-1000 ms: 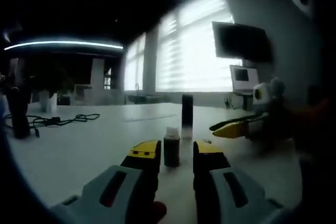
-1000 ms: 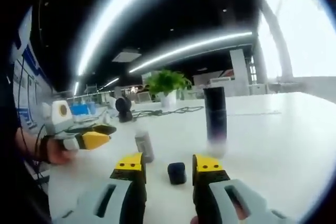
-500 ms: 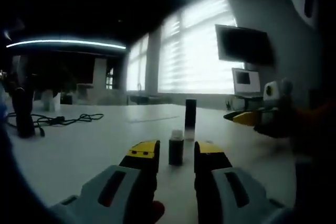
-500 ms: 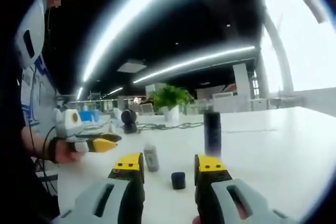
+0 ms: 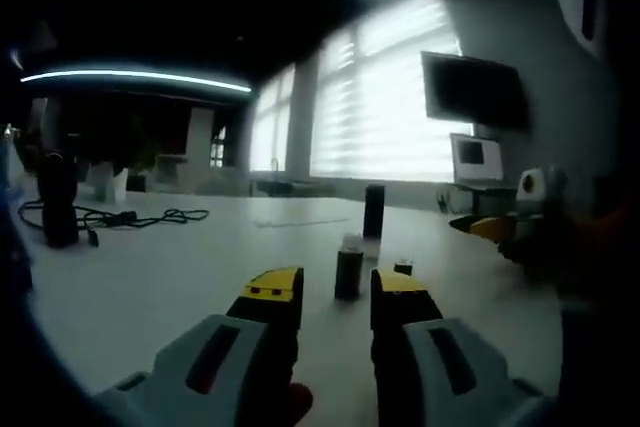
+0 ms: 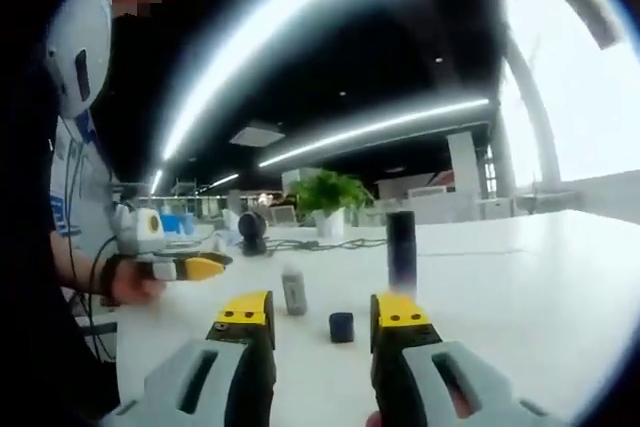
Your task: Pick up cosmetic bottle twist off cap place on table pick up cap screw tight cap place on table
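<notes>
On the white table [image 5: 150, 277] a small dark cosmetic bottle [image 5: 348, 269] stands upright, its pale neck bare. Its dark cap [image 5: 403, 267] lies just right of it. My left gripper [image 5: 337, 292] is open and holds nothing, a short way back from the bottle. In the right gripper view the same bottle [image 6: 294, 290] stands left of the cap [image 6: 341, 326]. My right gripper [image 6: 322, 312] is open with nothing in it, and the cap sits just beyond its tips. Each gripper shows in the other's view, the right gripper [image 5: 495, 228] and the left gripper [image 6: 190, 268], both off the table's side.
A taller dark cylinder bottle [image 5: 374, 217] [image 6: 401, 247] stands behind the small one. Black cables [image 5: 120, 215] and a dark upright object [image 5: 55, 209] lie far left. A potted plant [image 6: 325, 197] stands at the back. A person's hand [image 6: 125, 282] holds the left gripper.
Both grippers have drawn back from the bottle and cap, which now look smaller and farther off. The bottle and cap themselves stay where they stood.
</notes>
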The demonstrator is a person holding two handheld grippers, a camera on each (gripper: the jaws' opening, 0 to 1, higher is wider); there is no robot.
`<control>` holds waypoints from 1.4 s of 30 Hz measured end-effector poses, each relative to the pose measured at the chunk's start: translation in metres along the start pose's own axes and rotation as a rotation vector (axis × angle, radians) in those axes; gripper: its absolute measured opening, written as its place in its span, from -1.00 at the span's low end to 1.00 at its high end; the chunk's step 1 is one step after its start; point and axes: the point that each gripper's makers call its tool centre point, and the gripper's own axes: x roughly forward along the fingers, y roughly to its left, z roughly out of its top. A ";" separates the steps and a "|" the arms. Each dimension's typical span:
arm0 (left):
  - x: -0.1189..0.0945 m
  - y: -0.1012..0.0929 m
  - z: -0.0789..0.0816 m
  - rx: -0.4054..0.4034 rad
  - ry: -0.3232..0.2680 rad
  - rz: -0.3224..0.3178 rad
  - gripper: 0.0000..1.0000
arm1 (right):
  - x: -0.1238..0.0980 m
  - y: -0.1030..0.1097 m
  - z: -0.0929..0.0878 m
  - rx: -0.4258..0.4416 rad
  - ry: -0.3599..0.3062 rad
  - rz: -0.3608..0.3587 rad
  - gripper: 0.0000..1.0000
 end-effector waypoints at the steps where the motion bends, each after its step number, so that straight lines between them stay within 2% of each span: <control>1: -0.001 -0.001 0.000 0.002 0.000 -0.002 -0.64 | 0.000 0.001 0.000 0.003 0.000 0.005 -0.34; 5: 0.000 -0.006 -0.002 0.000 0.012 -0.023 -0.62 | 0.001 0.002 -0.004 -0.016 0.013 0.010 -0.35; 22: 0.008 0.001 -0.005 0.011 0.038 -0.009 -0.58 | 0.003 0.006 -0.009 -0.020 0.033 0.034 -0.39; 32: 0.042 -0.003 -0.005 0.035 0.052 -0.046 -0.58 | 0.002 0.002 -0.010 -0.023 0.032 0.029 -0.41; 42: 0.063 -0.013 -0.014 0.043 0.069 -0.098 -0.58 | 0.001 0.001 -0.010 -0.027 0.029 0.026 -0.42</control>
